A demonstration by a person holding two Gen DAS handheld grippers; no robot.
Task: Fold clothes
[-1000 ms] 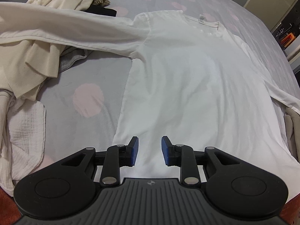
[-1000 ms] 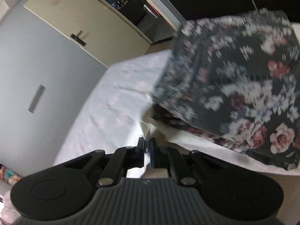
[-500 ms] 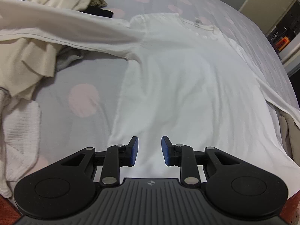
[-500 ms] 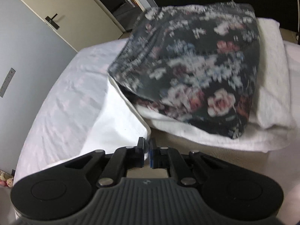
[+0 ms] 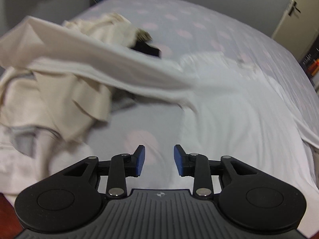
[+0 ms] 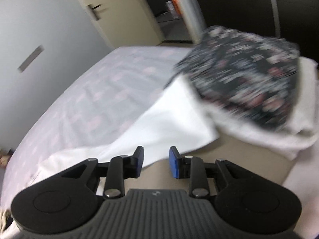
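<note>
Right gripper point(image 6: 155, 162) has just opened, dropping shirt edge; left gripper point(image 5: 159, 161) empty, widening, drifted off white shirt point(image 5: 239, 123); next, probably pinch sleeve point(image 5: 111, 69) cleanly.

Each claw looks the same build. The left claw point(image 5: 159, 160) and the right claw point(image 6: 156, 162) are matte black, with two flat arms ending in blue pads point(image 5: 140, 159). Behind the pads, silver screws point(image 5: 114, 191) mark the pivots. Further back sit two round black discs point(image 6: 51, 202) flanking a ribbed grey plate point(image 6: 155, 215) bearing a small emblem.
</note>
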